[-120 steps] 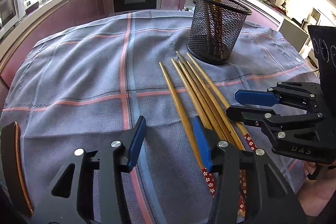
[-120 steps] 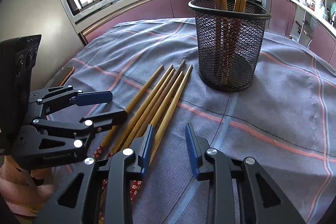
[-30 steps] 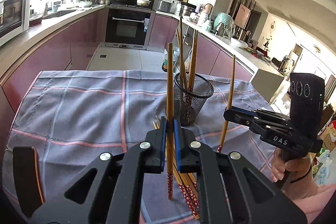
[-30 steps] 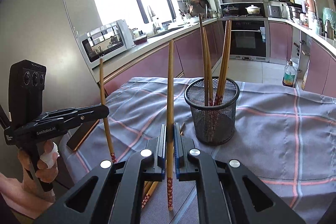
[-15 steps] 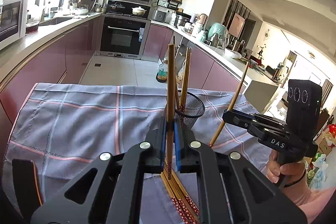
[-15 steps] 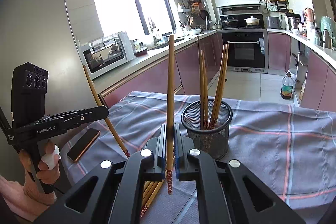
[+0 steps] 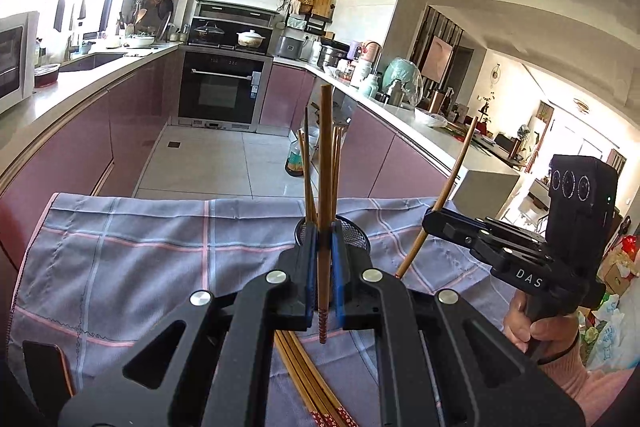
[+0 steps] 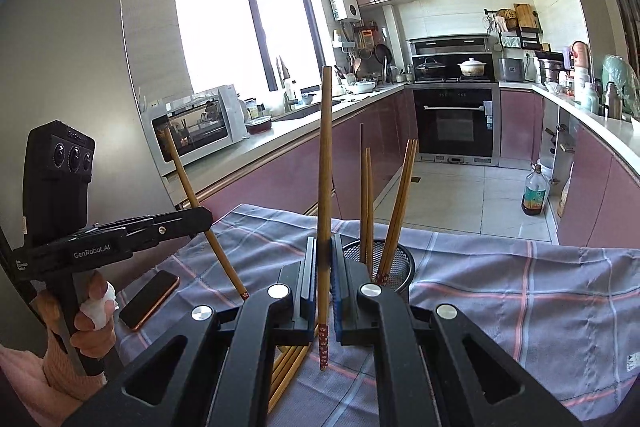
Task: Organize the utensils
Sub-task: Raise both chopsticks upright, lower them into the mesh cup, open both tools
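Observation:
In the left wrist view my left gripper (image 7: 324, 233) is shut on a wooden chopstick (image 7: 325, 155) held upright, its patterned red end hanging below the pads. Right behind it stands the black mesh holder (image 7: 357, 233) with several chopsticks in it. My right gripper (image 7: 431, 218) hovers to the right, shut on a slanted chopstick (image 7: 456, 179). In the right wrist view the right gripper (image 8: 323, 267) clamps its upright chopstick (image 8: 325, 167) in front of the mesh holder (image 8: 398, 267). The left gripper (image 8: 206, 215) grips a tilted chopstick (image 8: 191, 193) at the left.
Several loose chopsticks (image 7: 304, 371) lie on the checked grey cloth (image 7: 140, 267) beneath the grippers, and show again as loose chopsticks (image 8: 288, 367). A phone (image 8: 150, 299) rests near the cloth's left edge. Pink kitchen counters, an oven and a floor bottle (image 8: 534, 193) lie beyond the table.
Both grippers, open over the loose chopsticks four seconds ago, now each hold one. Over the last second both rose, and the table and holder sank lower in view.

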`<state>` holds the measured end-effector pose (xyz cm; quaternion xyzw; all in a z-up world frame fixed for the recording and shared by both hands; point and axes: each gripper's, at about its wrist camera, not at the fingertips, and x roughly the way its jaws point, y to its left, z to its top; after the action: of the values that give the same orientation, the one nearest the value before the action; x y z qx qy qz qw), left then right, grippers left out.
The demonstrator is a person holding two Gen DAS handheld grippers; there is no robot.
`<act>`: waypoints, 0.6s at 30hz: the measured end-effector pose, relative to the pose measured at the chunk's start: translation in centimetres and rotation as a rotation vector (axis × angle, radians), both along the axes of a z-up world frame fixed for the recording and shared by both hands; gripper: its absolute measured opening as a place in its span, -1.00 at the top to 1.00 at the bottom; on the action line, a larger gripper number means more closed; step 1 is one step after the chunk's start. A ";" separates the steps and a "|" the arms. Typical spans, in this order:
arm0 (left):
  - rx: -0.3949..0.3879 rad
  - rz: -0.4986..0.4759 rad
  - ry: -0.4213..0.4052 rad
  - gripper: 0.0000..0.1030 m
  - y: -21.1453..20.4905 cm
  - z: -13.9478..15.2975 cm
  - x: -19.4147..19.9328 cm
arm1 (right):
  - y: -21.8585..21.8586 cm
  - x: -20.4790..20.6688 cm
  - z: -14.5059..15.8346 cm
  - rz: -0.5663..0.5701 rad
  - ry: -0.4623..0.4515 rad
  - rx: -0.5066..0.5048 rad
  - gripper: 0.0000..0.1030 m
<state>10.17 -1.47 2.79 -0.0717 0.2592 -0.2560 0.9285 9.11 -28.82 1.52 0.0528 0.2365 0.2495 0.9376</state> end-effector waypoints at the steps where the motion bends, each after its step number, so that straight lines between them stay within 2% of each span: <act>1: 0.002 0.000 -0.007 0.85 -0.2 0.2 0.1 | -0.1 0.1 0.2 -0.002 -0.006 0.000 0.90; 18: -0.003 -0.011 -0.097 0.85 -2.5 4.7 2.5 | -0.6 2.1 3.0 -0.032 -0.089 0.003 0.90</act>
<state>12.62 -3.93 7.48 -0.0591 0.2140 -0.2649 0.9384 11.19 -29.40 4.55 0.0468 0.1934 0.2368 0.9510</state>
